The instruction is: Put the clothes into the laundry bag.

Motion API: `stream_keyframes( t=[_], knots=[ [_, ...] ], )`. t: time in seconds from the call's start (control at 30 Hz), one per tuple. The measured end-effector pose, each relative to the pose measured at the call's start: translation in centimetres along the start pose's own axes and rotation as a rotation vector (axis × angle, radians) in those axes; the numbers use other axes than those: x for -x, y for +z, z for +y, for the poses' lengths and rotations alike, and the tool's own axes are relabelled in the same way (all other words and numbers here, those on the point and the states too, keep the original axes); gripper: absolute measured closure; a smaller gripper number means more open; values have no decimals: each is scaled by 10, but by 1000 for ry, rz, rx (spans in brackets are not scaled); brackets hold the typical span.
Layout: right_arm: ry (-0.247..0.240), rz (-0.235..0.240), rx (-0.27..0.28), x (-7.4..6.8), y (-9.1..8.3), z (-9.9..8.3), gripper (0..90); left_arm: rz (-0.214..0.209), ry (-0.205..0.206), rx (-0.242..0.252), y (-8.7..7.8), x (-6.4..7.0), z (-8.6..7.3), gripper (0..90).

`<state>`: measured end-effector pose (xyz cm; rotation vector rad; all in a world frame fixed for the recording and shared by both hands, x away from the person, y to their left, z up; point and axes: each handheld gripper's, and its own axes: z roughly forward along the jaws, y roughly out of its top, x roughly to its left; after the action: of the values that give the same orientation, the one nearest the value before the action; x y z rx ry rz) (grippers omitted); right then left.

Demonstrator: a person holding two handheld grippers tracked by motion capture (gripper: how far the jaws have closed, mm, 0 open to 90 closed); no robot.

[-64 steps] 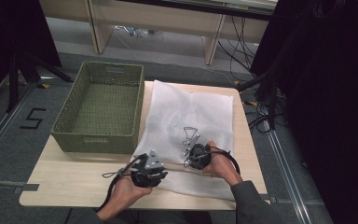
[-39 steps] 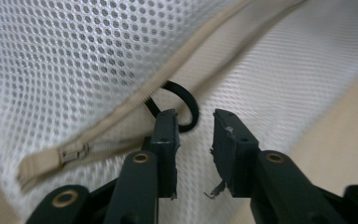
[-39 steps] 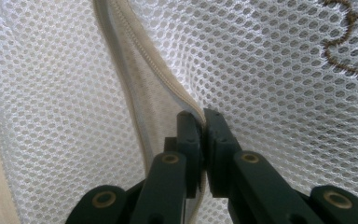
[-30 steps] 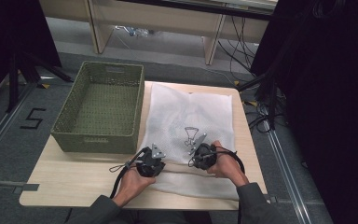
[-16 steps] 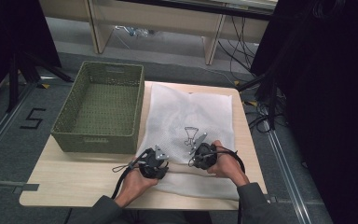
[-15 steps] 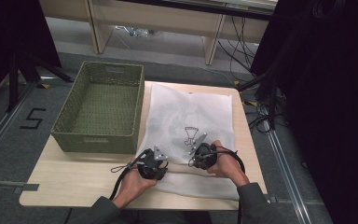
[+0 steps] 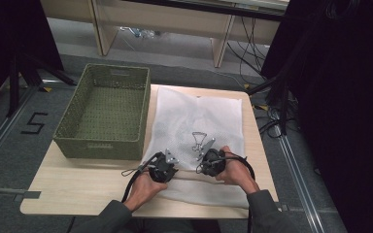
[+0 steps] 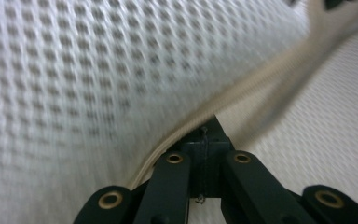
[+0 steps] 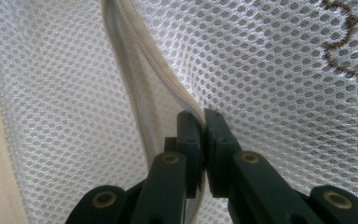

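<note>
Two grippers are working the near end of a white mesh laundry bag (image 7: 196, 121) that is lying flat on the worktop (image 7: 77, 187), just right of a green woven basket (image 7: 107, 111). At about 6 o'clock in the high view, the left gripper (image 7: 164, 165) is sitting on the bag's near left part, and the right gripper (image 7: 209, 160) is sitting just beside it toward 3 o'clock.

In the left gripper view, the left jaws are pressing together on the zipper seam (image 8: 242, 88) of the bag, with the cream tape running off toward 2 o'clock. In the right gripper view, the right jaws are clamping the same zipper edge (image 9: 168, 88), with a sliver of mesh caught between them.

Judging by this, the step in hand is pulling the zippered mouth open. To do it well, each grip should be taking only one lip of the seam, not both layers, and the hands should be spreading sideways while lifting slightly, keeping the tape taut.

Farther out, at 12 o'clock from the grippers, a wire clip-like item (image 7: 200, 141) is lying on or inside the mesh; I cannot tell which.
</note>
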<state>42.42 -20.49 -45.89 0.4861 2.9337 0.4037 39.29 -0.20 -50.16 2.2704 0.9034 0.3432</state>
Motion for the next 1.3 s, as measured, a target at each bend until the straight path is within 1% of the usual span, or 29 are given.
stream_keyframes(
  t=[0.03, 0.1, 0.17, 0.23, 0.27, 0.33, 0.37, 0.4, 0.47, 0.53, 0.6, 0.63, 0.67, 0.7, 0.73, 0.8, 0.83, 0.87, 0.9, 0.97, 1.0, 1.03, 1.1, 1.13, 1.17, 1.2, 1.23, 1.27, 1.3],
  knots=[
    [-7, 0, 4, 0, 0, 0, 868, 9, -2, 3, 3, 0, 2, 896],
    [-2, 3, 8, 0, -1, 0, 869, 22, 1, 6, 7, 1, 4, 896],
    [-8, 4, 12, 1, -1, 0, 869, 40, 15, 7, 9, 1, 5, 896],
    [-7, 5, 15, 0, -2, 0, 869, 40, 20, 7, 8, 2, 5, 895],
    [5, 6, 11, -1, -3, 0, 869, 36, 24, 2, 7, 3, 4, 889],
    [-7, 2, 1, -1, -3, 0, 868, 15, 23, -1, 1, 6, 1, 828],
    [-9, 2, -1, -1, -2, 0, 867, 7, 42, -10, -5, 7, -2, 817],
    [-13, 0, -10, -2, -1, 1, 865, 8, 50, -7, -9, 9, -6, 808],
    [-19, -1, -7, -2, -1, 1, 857, -1, 58, -19, -17, 10, -11, 793],
    [-7, -3, -2, -2, 0, 1, 849, -3, 57, -26, -23, 10, -16, 784],
    [-24, -13, -1, -2, -2, 2, 841, -9, 54, -37, -25, 8, -20, 791],
    [-15, -17, 10, -4, -3, 3, 825, -7, 45, -33, -25, 7, -21, 796],
    [-18, -29, 24, -5, -5, 4, 807, -8, 40, -30, -24, 6, -21, 803],
    [-12, -34, 22, -7, -7, 5, 805, -7, 26, -23, -23, 5, -21, 809],
    [-26, -50, 38, -9, -9, 5, 807, -8, 23, -21, -23, 4, -20, 815],
    [-44, -59, 49, -14, -11, 7, 809, -9, 8, -16, -22, 3, -19, 824],
    [-42, -66, 56, -16, -13, 8, 811, -10, 14, -20, -22, 3, -18, 827],
    [-43, -78, 59, -18, -15, 9, 821, -8, 15, -20, -22, 3, -18, 830],
    [-50, -82, 58, -19, -16, 10, 845, 7, 12, -17, -21, 3, -17, 835],
    [-90, -98, 61, -21, -17, 11, 869, 6, 13, -16, -19, 2, -16, 850],
    [-97, -94, 53, -22, -18, 12, 870, 9, 8, -8, -17, 2, -14, 860],
    [-89, -95, 49, -24, -20, 13, 870, 9, 5, -4, -16, 2, -13, 872],
    [-109, -89, 43, -25, -21, 13, 870, 13, 4, -1, -11, 3, -8, 888],
    [-97, -86, 41, -25, -21, 13, 869, 11, 6, -9, -8, 4, -6, 892],
    [-96, -82, 43, -26, -19, 13, 869, 12, 6, -12, -4, 4, -4, 893],
    [-94, -75, 28, -26, -19, 14, 869, 13, 0, -9, -1, 5, -3, 894],
    [-94, -74, 28, -27, -18, 13, 869, 19, 0, -3, 1, 5, -1, 895],
    [-103, -75, 31, -26, -18, 13, 869, 20, 2, -10, 4, 4, 3, 895],
    [-99, -75, 26, -26, -18, 13, 869, 25, -3, 0, 6, 4, 4, 896]
  ],
)
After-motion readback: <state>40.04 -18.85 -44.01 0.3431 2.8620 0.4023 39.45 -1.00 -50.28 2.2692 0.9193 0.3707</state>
